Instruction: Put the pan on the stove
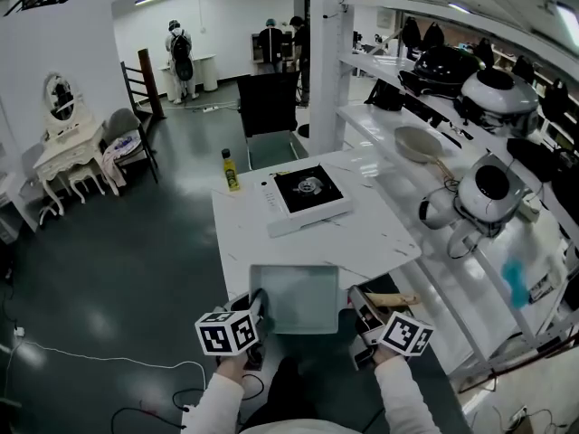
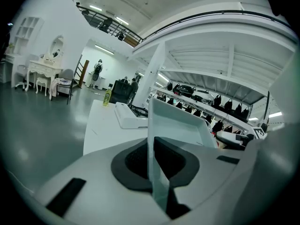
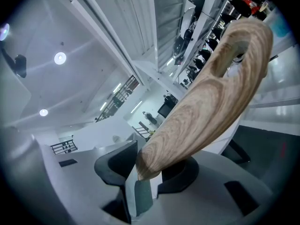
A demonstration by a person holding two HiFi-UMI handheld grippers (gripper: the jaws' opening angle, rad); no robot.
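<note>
Holding the grey square metal pan (image 1: 294,298) at the white bench's (image 1: 362,242) near edge, the left tongs (image 1: 256,313) pinch its rim and the right tongs (image 1: 366,319) squeeze its brown wooden handle (image 1: 395,298), which points right, with the flat white stove (image 1: 308,194) straight ahead.

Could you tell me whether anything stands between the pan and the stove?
Nothing visible does: the table between the pan and the stove is bare, and the yellow bottle stands off to the stove's left.

pan (image 1: 294,298): square, pale, wooden handle (image 1: 396,298), level, at table (image 1: 362,242) edge | stove (image 1: 308,193): white, mid-table
</note>
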